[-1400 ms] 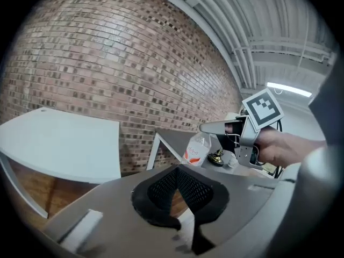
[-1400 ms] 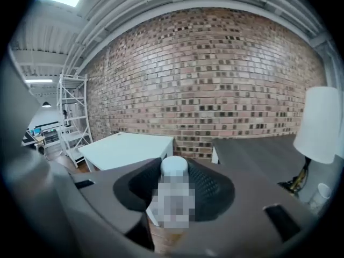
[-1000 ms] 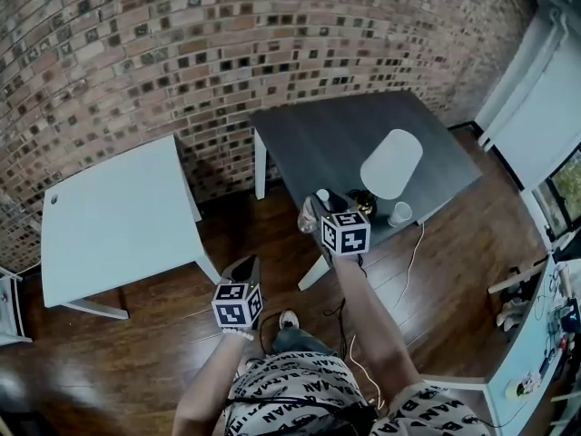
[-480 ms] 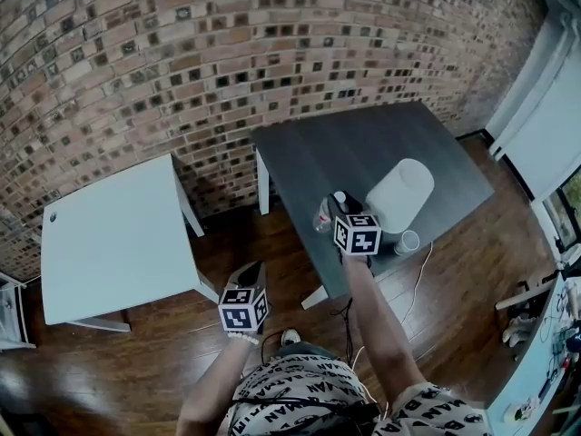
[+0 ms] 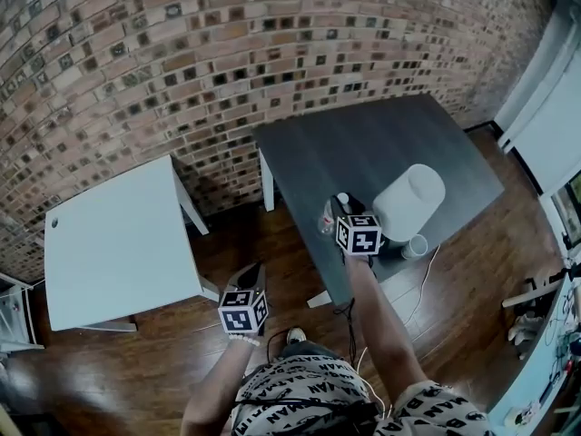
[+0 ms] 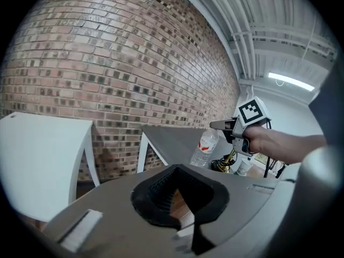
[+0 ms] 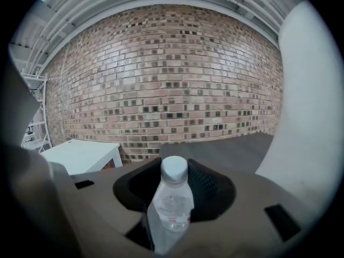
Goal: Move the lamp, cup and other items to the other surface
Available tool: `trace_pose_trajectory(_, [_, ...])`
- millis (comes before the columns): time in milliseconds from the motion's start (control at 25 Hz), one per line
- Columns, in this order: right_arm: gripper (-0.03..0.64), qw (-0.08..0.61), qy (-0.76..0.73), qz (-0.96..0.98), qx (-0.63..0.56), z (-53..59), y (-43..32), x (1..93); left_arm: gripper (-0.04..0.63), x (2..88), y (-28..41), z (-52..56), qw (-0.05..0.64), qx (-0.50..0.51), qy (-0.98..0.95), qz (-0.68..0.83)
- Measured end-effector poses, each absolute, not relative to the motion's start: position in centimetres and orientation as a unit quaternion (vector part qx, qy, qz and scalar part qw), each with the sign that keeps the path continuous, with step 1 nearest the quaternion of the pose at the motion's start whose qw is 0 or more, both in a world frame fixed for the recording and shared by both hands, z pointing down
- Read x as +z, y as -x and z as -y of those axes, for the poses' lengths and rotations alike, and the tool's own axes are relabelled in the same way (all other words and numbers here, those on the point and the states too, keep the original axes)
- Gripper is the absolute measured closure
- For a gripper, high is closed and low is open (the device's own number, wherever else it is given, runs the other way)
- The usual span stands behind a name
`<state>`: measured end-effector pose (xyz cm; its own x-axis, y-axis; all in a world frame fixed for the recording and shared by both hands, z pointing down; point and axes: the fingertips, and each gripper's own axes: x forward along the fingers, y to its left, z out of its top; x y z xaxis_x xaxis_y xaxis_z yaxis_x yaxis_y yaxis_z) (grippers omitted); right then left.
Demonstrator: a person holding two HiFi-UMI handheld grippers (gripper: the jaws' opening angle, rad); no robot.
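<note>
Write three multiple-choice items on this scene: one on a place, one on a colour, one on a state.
1. Where does the lamp stand?
A) on the white table
B) on the floor
C) on the dark table

2. What colour is the lamp's shade?
A) white
B) red
C) black

3. What is the right gripper doing?
A) hanging open and empty
B) gripping the bottle
C) gripping the cup

Key:
1 C: the head view shows it on the dark top.
2 A: the shade shows white against that top.
3 B: the right gripper view shows the bottle between its jaws.
</note>
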<state>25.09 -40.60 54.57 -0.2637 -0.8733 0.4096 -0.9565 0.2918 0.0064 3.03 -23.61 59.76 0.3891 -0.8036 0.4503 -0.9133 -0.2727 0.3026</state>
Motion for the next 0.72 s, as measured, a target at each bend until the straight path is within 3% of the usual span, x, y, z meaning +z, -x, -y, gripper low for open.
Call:
trace_pose_trajectory(640, [0.462, 0.179, -0.584, 0.781, 0.13, 40.2, -25.4, 55.9, 0.595, 59.8, -3.2, 23.9, 0.265, 0.105, -0.794, 0.537])
trace_pose_trajectory(720, [0.434, 0.186, -0.583, 0.78, 0.13, 40.2, -25.3, 56.2, 0.595, 59.8, -3.1, 23.8, 0.265, 0.104, -0.794, 0.537])
